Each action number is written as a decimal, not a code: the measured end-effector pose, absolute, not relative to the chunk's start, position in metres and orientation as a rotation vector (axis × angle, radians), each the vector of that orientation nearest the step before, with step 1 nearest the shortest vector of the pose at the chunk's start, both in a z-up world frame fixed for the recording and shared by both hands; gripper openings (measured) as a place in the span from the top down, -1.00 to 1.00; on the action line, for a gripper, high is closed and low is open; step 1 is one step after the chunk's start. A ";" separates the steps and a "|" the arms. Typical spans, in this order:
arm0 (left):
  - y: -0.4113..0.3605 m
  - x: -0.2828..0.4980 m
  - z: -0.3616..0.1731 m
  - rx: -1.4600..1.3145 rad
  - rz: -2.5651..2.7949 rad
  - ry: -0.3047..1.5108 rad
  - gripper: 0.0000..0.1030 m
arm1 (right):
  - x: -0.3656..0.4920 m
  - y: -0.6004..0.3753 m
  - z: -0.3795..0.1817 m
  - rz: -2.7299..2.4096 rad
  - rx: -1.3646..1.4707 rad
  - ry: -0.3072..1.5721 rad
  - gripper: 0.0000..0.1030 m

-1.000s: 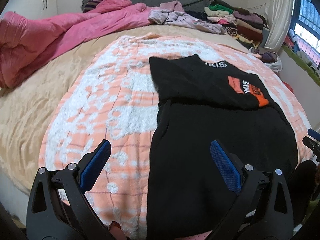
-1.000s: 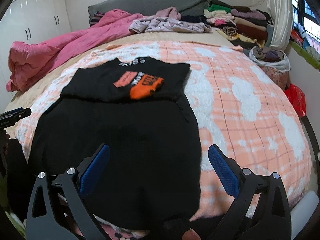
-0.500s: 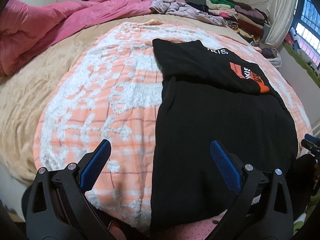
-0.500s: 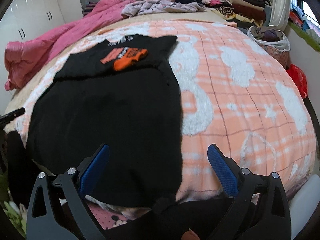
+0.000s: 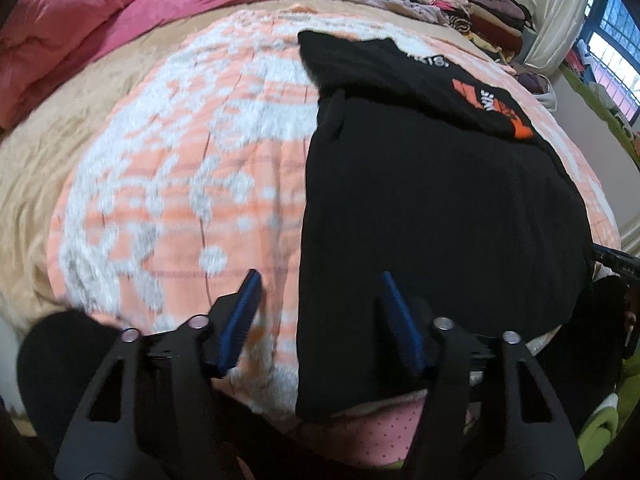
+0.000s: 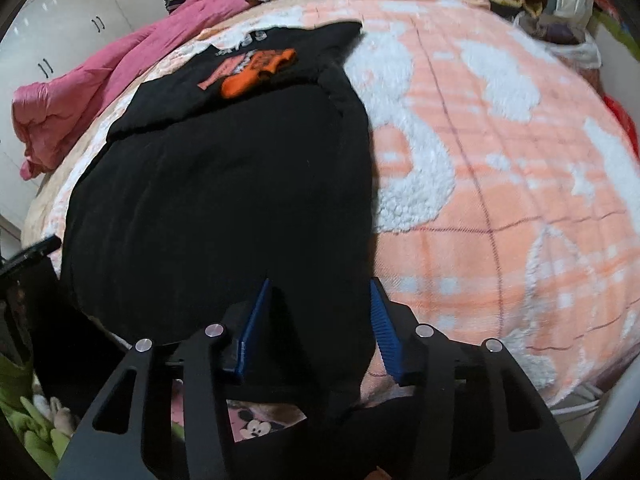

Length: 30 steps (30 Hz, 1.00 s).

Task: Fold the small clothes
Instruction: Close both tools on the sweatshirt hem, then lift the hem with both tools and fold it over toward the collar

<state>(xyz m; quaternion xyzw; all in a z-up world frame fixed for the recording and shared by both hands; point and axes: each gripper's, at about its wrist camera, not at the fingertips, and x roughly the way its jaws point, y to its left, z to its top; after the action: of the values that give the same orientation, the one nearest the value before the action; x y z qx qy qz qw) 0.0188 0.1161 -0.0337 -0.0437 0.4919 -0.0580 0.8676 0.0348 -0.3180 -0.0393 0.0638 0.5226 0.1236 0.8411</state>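
Observation:
A black garment point(image 5: 432, 200) with an orange and white print lies flat on the orange and white blanket point(image 5: 168, 184), its far part folded over toward me. It also shows in the right wrist view point(image 6: 224, 200). My left gripper point(image 5: 318, 284) is partly open and straddles the garment's near left edge, low over the bed. My right gripper point(image 6: 318, 286) is partly open over the garment's near right corner, black cloth lying between its blue pads point(image 6: 384, 328).
A pink duvet point(image 5: 80, 32) is bunched at the bed's far left. Stacked folded clothes point(image 5: 472, 4) sit at the far right near a window. White wardrobe doors point(image 6: 60, 40) stand left. The bed's near edge lies just under both grippers.
Both grippers dropped and moved forward to the garment's near edge. Both pairs of jaws have narrowed from wide open to partly open.

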 end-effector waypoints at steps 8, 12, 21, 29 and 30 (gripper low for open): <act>0.110 0.019 -0.052 -0.115 -0.166 1.095 0.33 | 0.024 -0.315 -0.018 0.375 0.170 1.003 0.84; 0.107 0.020 -0.056 -0.106 -0.166 1.098 0.33 | 0.032 -0.311 -0.025 0.315 0.140 1.050 0.78; 0.103 0.013 -0.050 -0.083 -0.175 1.055 0.92 | 0.036 -0.300 -0.028 0.305 0.091 1.059 0.76; 0.110 0.009 -0.012 -0.136 -0.218 0.944 0.93 | 0.024 -0.316 0.005 0.373 0.199 0.877 0.83; 0.112 0.011 -0.006 -0.139 -0.217 0.928 0.93 | 0.025 -0.316 0.009 0.373 0.203 0.862 0.83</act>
<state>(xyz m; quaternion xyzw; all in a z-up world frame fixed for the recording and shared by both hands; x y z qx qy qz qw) 0.0108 0.1115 -0.0060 -0.0666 0.4462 -0.1045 0.8863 0.0248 -0.3158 0.0087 0.0975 0.4146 0.1795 0.8868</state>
